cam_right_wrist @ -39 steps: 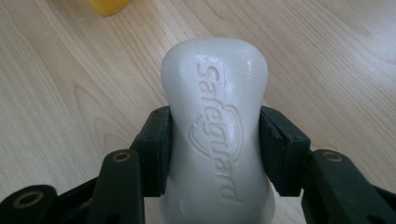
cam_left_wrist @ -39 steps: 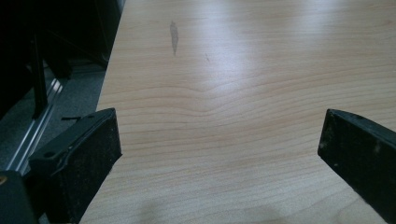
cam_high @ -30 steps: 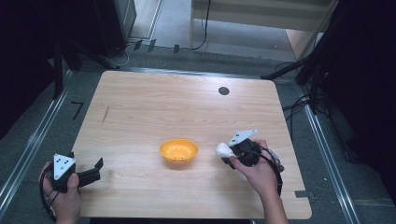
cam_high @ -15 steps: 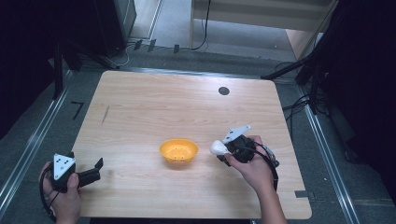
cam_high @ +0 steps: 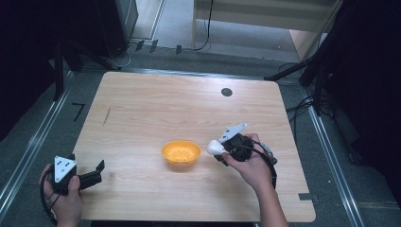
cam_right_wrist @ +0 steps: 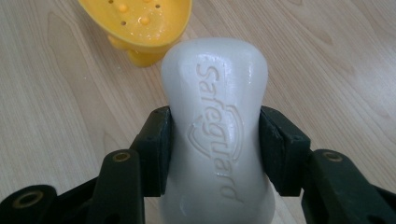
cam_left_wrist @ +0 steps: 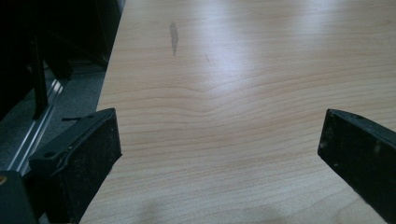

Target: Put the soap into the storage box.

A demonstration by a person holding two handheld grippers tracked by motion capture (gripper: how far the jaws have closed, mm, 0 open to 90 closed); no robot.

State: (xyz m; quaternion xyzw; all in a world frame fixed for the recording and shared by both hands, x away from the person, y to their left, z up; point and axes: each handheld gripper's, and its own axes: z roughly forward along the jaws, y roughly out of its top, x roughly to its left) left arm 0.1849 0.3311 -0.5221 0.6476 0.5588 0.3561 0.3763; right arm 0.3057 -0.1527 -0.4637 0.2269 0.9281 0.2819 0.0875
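High view: right hand-held gripper clamps white soap bar beside yellow dish; left hand-held gripper wide.

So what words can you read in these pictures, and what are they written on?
"Safeguard": pressed into the white bar of soap, with a shield shape under it; the right gripper holds the bar between its jaws.
No letters show on the yellow dish, the table or the left gripper.
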